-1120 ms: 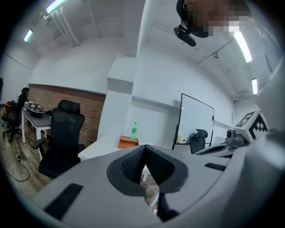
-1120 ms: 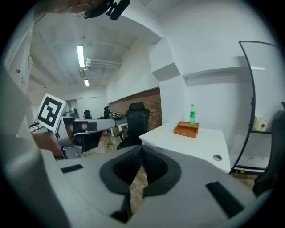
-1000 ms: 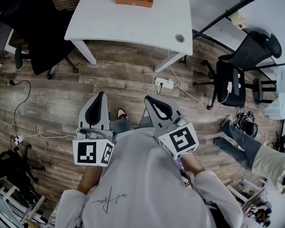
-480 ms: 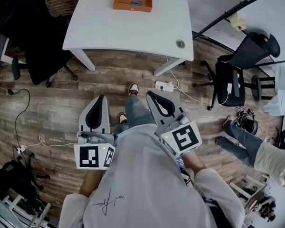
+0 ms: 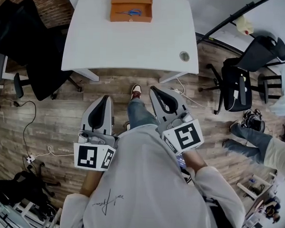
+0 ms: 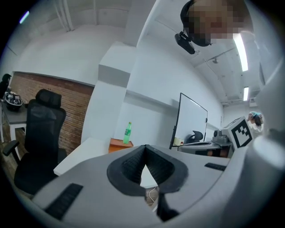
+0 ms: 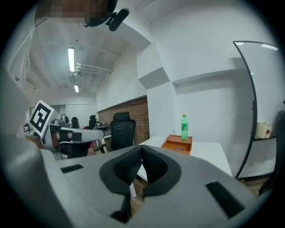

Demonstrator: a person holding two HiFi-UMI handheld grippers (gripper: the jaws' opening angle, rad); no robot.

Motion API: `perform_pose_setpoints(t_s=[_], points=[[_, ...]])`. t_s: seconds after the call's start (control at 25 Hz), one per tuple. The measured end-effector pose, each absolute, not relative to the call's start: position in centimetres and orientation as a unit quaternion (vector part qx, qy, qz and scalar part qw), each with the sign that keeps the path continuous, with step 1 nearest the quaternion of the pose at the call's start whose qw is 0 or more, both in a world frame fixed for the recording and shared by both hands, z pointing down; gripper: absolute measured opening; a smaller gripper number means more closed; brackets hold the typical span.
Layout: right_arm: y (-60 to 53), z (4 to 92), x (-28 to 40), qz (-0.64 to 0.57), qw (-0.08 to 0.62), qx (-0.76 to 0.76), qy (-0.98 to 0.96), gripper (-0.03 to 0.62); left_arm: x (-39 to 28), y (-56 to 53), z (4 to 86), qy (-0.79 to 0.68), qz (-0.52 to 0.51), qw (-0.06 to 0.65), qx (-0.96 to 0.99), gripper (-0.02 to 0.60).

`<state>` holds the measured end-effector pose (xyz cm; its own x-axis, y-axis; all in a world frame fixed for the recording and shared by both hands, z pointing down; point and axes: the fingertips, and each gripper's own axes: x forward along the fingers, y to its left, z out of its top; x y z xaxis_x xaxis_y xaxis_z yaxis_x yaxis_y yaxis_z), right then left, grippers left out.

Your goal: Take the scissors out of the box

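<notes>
since a second ago the white table (image 5: 135, 45) has slid lower in the head view and shows more of its top, so the person is walking up to it and the task is only at its approach. at lower centre the left gripper (image 5: 104, 98) and right gripper (image 5: 156, 90) are each pressed together on nothing, well apart from the table. the orange box (image 5: 131, 19) sits at the frame's top edge, and the scissors (image 5: 129, 12) lie inside it, long axis left to right along the box's front wall; blue handles seem toward the right, blades pointing left, though they show small.
</notes>
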<state>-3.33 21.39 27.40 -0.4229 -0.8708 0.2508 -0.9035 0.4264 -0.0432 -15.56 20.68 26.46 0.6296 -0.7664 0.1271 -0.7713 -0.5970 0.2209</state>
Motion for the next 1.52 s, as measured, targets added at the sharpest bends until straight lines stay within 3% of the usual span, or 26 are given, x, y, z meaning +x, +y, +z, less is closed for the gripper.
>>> perform_pose_setpoints(t_s=[0.8,1.52], points=[[0.9,28.1,6.1,0.095,0.076,0.499,-0.858,0.009,-7.3,0.5,26.1,-0.449,0.044,0.116,0.885,0.006],[-6.2,29.7,9.5,0.069,0.133,0.478,-0.866,0.009,-4.8,-4.4,28.1,-0.448,0.058,0.135,0.882,0.006]])
